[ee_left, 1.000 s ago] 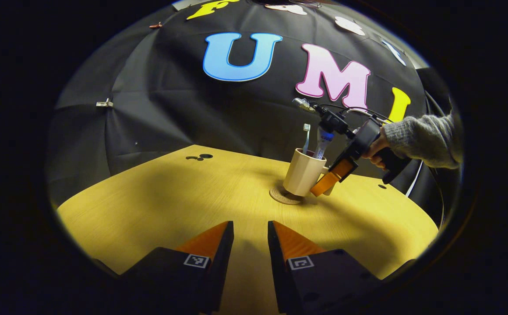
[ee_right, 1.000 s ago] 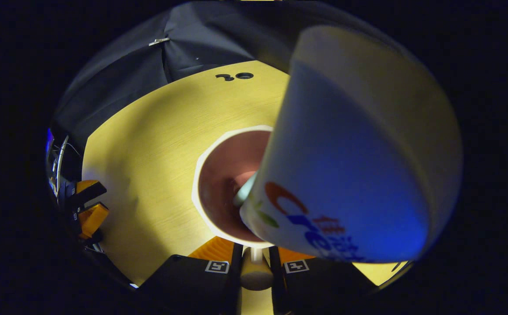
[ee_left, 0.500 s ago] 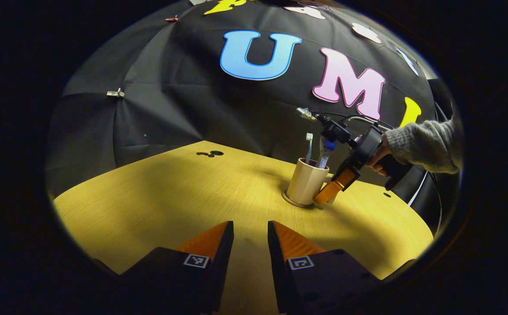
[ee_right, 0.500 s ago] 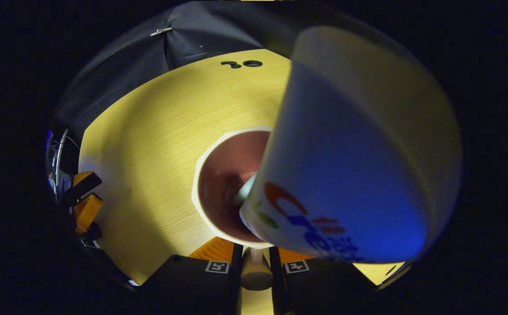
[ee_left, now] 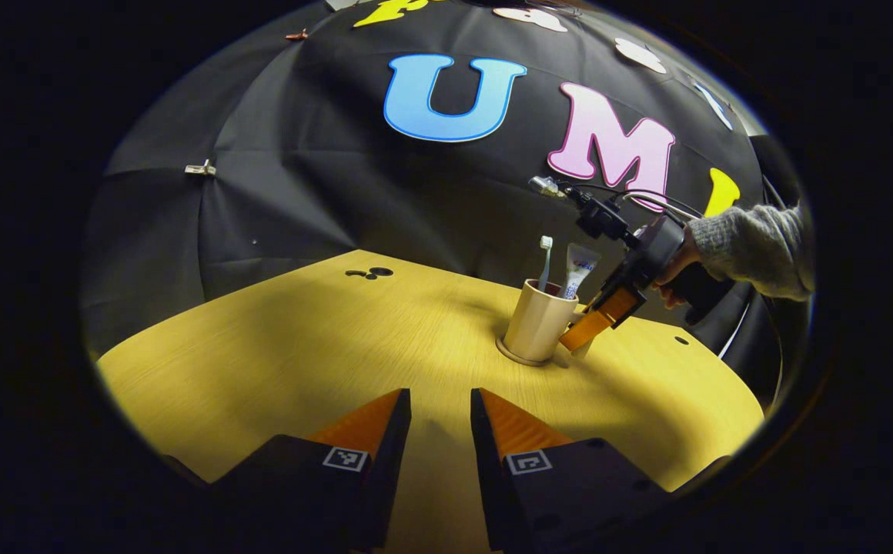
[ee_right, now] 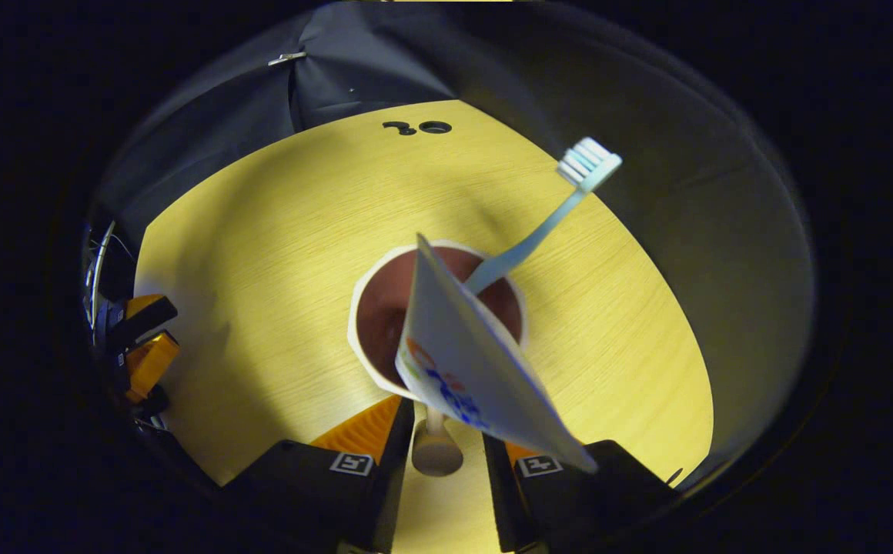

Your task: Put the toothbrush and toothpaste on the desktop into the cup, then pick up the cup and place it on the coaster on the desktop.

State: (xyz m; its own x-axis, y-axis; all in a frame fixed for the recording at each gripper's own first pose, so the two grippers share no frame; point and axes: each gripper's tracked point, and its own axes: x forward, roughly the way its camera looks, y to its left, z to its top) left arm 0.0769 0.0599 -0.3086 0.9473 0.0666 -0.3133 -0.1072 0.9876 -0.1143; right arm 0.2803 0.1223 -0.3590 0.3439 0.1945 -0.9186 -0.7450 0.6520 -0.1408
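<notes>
Wood-grain surface (ee_left: 300, 346) is stretching out ahead of the left tool (ee_left: 440, 419), whose fingers are standing parted over it, grasping nothing. Beyond them the cup (ee_left: 536, 331) is sitting on the coaster (ee_left: 510, 355), where a second ago it was tilted above it. The toothbrush (ee_left: 544, 261) and toothpaste (ee_left: 576, 269) are standing inside the cup. To the cup's right, the right tool (ee_left: 581, 338) is backing off slightly; its fingers are now flanking the cup's handle (ee_right: 435, 450) with a gap either side, released. A sleeve (ee_left: 754, 248) is reaching in behind it. Printing on the toothpaste is too skewed to read. Beyond the cup, two dark holes (ee_left: 369, 272) are marking the surface.
</notes>
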